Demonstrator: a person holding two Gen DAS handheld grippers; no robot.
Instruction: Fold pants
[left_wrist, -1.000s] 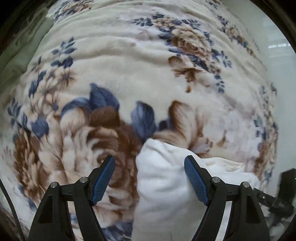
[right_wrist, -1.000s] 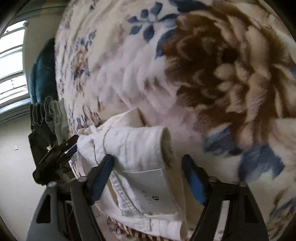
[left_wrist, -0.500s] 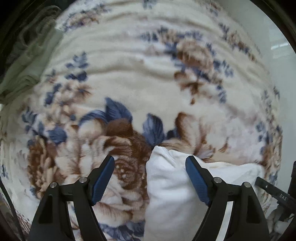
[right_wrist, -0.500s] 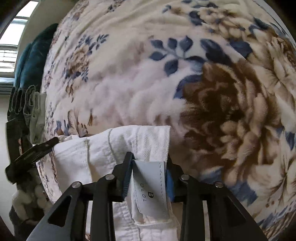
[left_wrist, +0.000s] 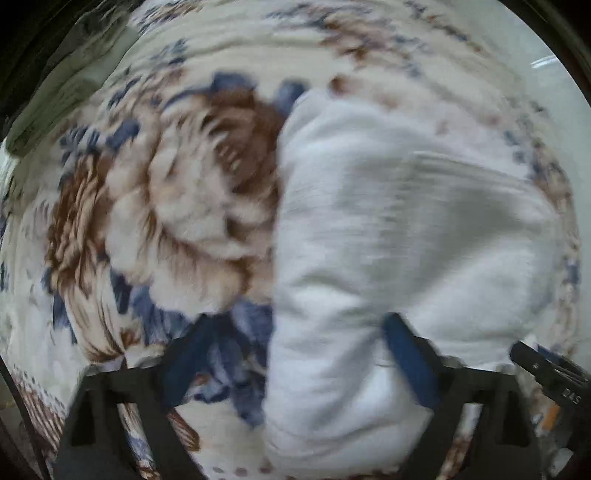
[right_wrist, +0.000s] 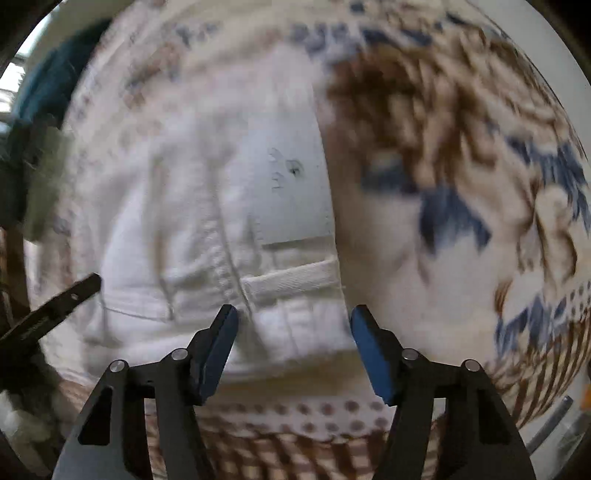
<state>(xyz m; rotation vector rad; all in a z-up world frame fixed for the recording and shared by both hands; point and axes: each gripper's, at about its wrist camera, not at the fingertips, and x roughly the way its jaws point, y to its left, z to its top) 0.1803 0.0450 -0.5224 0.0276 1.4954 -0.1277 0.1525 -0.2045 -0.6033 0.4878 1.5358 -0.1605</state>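
The white pants (left_wrist: 388, 221) lie folded in a thick bundle on the floral blanket (left_wrist: 177, 192). In the right wrist view the waistband end with a white label (right_wrist: 291, 192) faces me. My left gripper (left_wrist: 299, 362) is open, its fingers standing either side of the bundle's near left edge. My right gripper (right_wrist: 291, 347) is open and empty, just in front of the waistband. Both views are motion-blurred. The tip of the other gripper shows at the right edge of the left wrist view (left_wrist: 546, 373) and at the left in the right wrist view (right_wrist: 51, 310).
Green folded cloth (left_wrist: 62, 99) lies at the far left of the blanket. Dark teal cloth (right_wrist: 55, 70) lies at the top left in the right wrist view. The blanket's patterned border (right_wrist: 295, 424) runs along the near edge.
My right gripper, shut on the waistband label half a second ago, has opened and let go. Both grippers have pulled back, and the pants now fill more of both views.
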